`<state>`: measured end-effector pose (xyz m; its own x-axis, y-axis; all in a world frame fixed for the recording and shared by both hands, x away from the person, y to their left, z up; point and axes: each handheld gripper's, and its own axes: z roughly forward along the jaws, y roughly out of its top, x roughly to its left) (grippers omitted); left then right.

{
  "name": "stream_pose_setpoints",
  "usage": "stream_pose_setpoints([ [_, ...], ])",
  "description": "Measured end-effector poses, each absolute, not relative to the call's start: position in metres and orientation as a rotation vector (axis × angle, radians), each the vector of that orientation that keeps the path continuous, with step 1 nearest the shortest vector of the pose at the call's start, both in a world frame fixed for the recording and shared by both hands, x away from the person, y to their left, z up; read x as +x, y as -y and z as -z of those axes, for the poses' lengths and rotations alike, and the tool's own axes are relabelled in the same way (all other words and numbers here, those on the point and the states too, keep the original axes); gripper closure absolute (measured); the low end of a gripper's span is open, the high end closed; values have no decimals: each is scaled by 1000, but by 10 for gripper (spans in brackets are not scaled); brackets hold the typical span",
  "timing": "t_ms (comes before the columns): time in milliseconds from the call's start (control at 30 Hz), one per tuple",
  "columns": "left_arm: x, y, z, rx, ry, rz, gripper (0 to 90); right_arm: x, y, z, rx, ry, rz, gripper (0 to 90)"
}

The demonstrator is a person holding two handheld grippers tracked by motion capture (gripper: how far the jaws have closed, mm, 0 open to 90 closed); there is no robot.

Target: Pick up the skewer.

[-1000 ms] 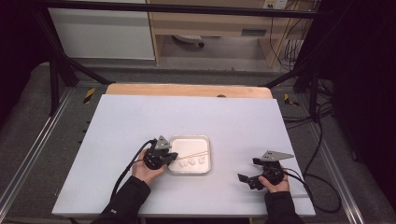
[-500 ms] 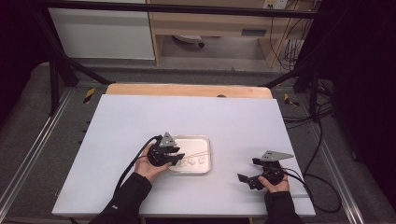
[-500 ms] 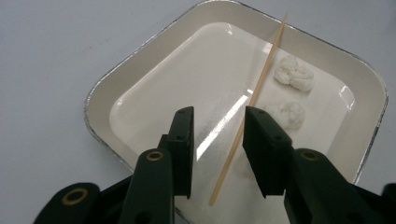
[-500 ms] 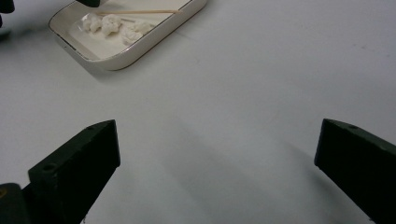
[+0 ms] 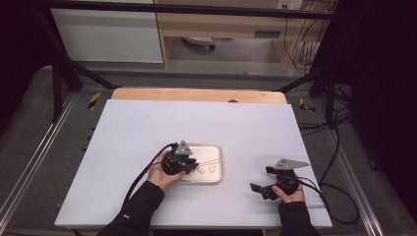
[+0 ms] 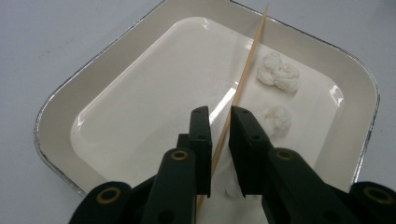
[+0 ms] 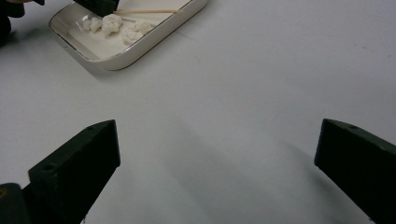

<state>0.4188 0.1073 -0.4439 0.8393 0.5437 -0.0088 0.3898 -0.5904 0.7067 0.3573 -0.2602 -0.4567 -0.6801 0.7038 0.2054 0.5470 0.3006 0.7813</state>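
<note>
A shallow white tray [image 5: 218, 149] with a metal rim [image 6: 60, 102] sits on the white table. A thin wooden skewer [image 6: 247, 60] lies slanted across it, beside small white fluffy lumps [image 6: 279, 72]. My left gripper [image 5: 189, 167] hovers over the tray's left part. Its jaws [image 6: 218, 112] have just been closing and stand narrowly apart, with the skewer running between them and a gap showing. My right gripper [image 5: 260, 178] rests to the right of the tray, jaws wide open [image 7: 217, 135] over bare table. From there the tray [image 7: 154, 35], the skewer [image 7: 144, 11] and the lumps [image 7: 112, 23] appear at the far left.
The white table top [image 5: 196, 123] ends in a wooden strip [image 5: 196, 95] at the far side. Black frame bars [image 5: 59, 73] stand at the left and right back corners. Cables [image 5: 334, 191] trail off the right edge.
The left gripper has shifted a little to the right, from the tray's left rim to over the tray. The right gripper has stayed put.
</note>
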Motion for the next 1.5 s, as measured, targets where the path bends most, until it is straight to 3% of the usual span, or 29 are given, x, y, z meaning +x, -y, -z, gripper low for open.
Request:
stream_pose_setpoints([
  [300, 419, -106, 446, 2278, -643, -260, 883, 357, 260, 457, 1162, -2388, -1323, 7],
  [900, 413, -116, 430, 2223, -654, -270, 889, 358, 255, 453, 1111, -2389, -1299, 6],
  [1500, 400, -118, 418, 2236, -644, -275, 888, 359, 223, 432, 926, -2374, -1150, 11],
])
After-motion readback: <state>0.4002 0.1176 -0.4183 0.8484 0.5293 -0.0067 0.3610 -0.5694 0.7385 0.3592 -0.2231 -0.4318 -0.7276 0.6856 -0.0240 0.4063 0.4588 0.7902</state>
